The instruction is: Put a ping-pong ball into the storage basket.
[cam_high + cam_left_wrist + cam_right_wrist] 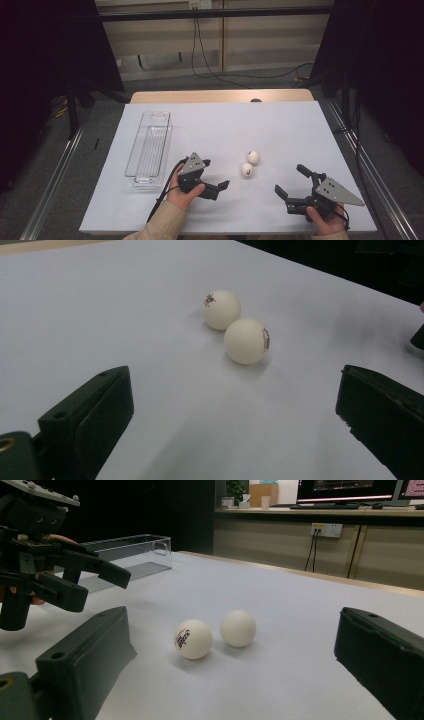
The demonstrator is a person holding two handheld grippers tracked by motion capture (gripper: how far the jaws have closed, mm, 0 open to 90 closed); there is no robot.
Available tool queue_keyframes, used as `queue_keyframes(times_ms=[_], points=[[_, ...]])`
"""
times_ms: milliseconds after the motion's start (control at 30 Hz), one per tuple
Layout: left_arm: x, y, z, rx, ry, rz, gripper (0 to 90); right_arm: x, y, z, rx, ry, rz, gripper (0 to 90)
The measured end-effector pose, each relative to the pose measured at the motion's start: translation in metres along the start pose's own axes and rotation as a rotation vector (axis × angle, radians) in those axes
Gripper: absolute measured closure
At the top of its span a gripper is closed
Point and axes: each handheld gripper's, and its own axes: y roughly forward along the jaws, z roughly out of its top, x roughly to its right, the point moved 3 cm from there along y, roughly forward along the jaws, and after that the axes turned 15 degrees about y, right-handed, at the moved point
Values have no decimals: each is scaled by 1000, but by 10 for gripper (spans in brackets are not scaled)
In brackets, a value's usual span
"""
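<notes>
White balls (250, 164), 2 touching, lie between both grippers' open jaws; clear tray (150, 149) sits left.

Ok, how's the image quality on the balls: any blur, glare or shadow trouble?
High view: even light, the two balls small but distinct on the white table. Left gripper view: balls fairly sharp with soft shadows, jaws in front blurred. Right gripper view: balls sharp, red print readable on the nearer one, the clear tray shows faint reflections, bright screens behind.
</notes>
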Motion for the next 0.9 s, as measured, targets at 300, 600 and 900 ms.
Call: queue_keyframes(times_ms=[300, 600, 900], points=[[2, 4, 2, -9, 10, -6, 21, 0, 0, 0, 3, 1, -1, 11], [5, 8, 5, -16, 22, -17, 22, 1, 0, 0, 2, 9, -4, 11], [6, 9, 5, -19, 23, -18, 22, 1, 0, 0, 3, 9, -6, 11]])
